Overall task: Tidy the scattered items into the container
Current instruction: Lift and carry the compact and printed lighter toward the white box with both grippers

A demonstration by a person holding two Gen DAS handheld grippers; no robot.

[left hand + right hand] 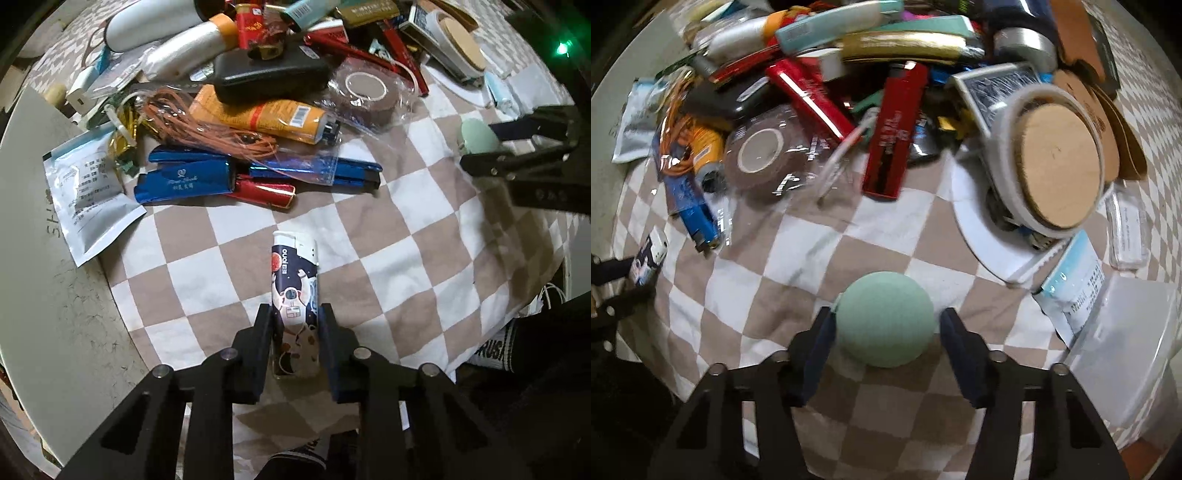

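I see the table (55, 295) under a checkered cloth (406, 258), with a heap of clutter (266, 74) piled along its far edge. In the right wrist view a cork-faced round lid (1056, 162) leans at the heap's right end, and a red lighter (894, 133) lies just left of it. My right gripper (884, 326) is spread around a green egg-shaped sponge (884, 319) resting on the cloth near the near edge; one finger touches it, the other stands clear. My left gripper (295, 325) is clenched on an astronaut-print lighter (295, 295), nearer the table's left edge.
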